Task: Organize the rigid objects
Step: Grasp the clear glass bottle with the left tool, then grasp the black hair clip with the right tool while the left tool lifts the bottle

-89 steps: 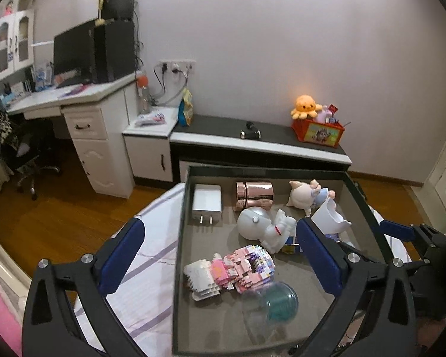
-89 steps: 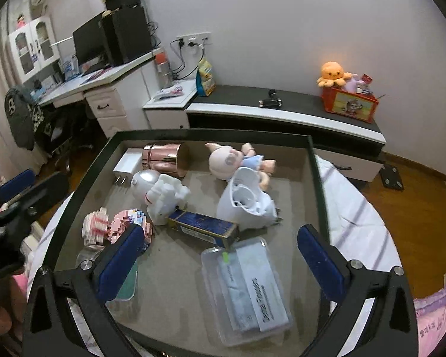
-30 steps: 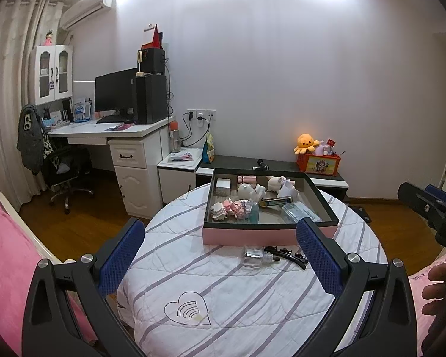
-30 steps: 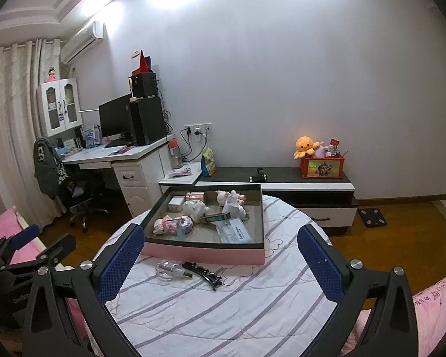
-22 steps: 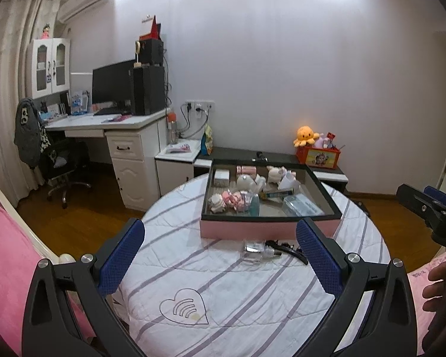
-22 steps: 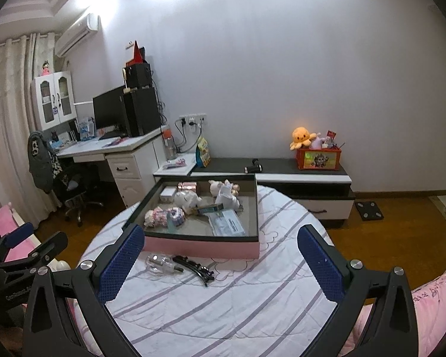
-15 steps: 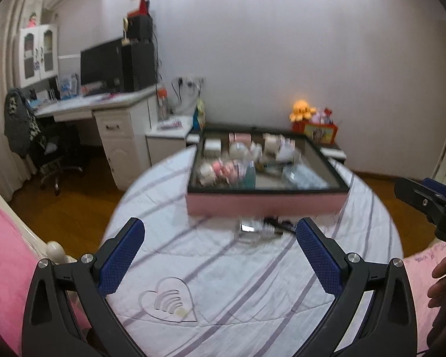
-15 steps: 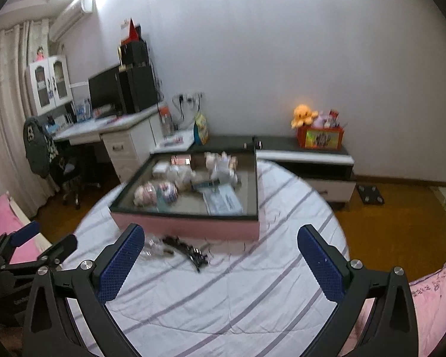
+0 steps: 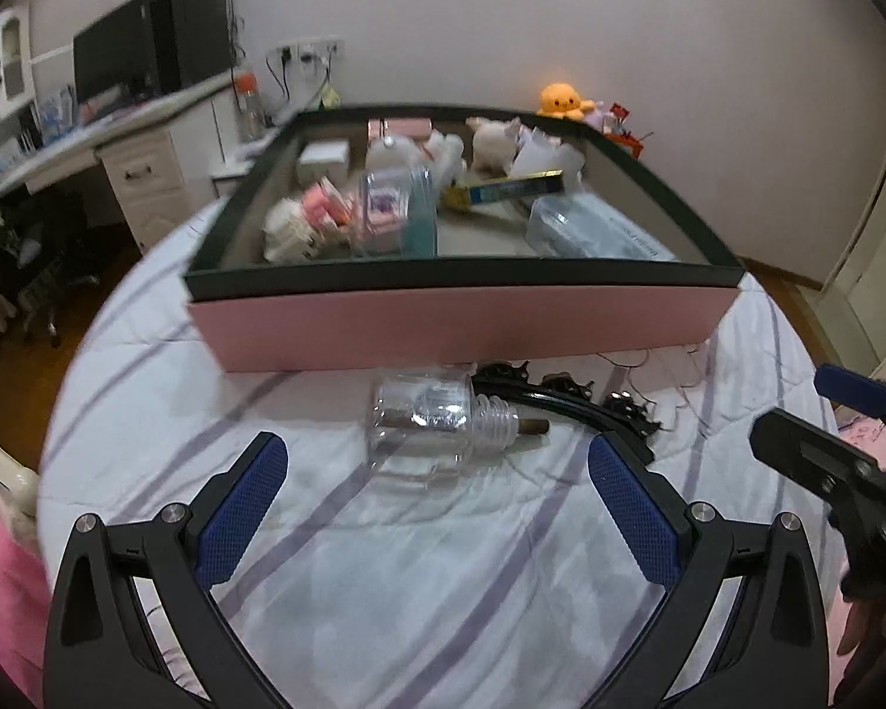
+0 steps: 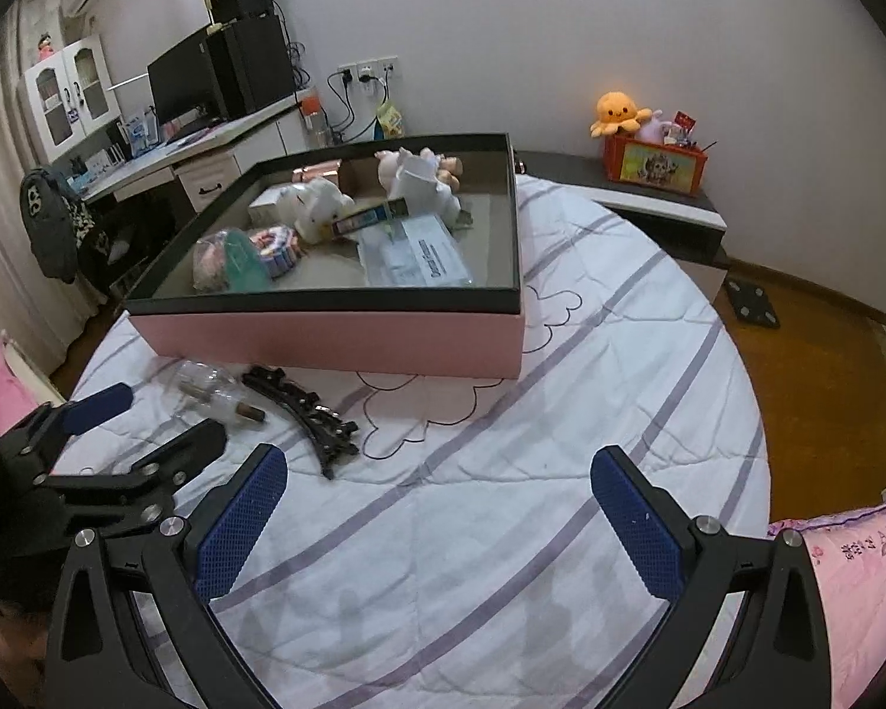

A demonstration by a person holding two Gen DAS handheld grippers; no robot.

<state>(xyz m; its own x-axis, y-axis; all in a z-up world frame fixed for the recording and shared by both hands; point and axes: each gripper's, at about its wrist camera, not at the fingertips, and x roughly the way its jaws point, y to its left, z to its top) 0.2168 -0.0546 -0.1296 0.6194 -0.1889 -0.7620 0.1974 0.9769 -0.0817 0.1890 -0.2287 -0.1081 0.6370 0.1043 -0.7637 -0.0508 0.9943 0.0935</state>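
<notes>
A clear small bottle (image 9: 437, 419) lies on its side on the striped round table, in front of a pink box (image 9: 455, 325) with a dark rim. A black hair clip (image 9: 567, 402) lies just right of the bottle. My left gripper (image 9: 437, 502) is open and empty, just short of the bottle. My right gripper (image 10: 437, 502) is open and empty over bare cloth, right of the clip (image 10: 307, 413) and bottle (image 10: 215, 396). The box (image 10: 336, 331) holds several toys, a blue carton and a clear case.
The table's cloth (image 10: 561, 413) is white with purple stripes. A pink bed edge (image 10: 844, 537) lies at the right. A desk with a monitor (image 10: 195, 83) and a low cabinet with an orange plush (image 10: 620, 109) stand behind. The left gripper shows in the right wrist view (image 10: 118, 443).
Both grippers have moved down and in toward the table from a far, high view. The bottle and clip now lie close before the left gripper. Both stay open.
</notes>
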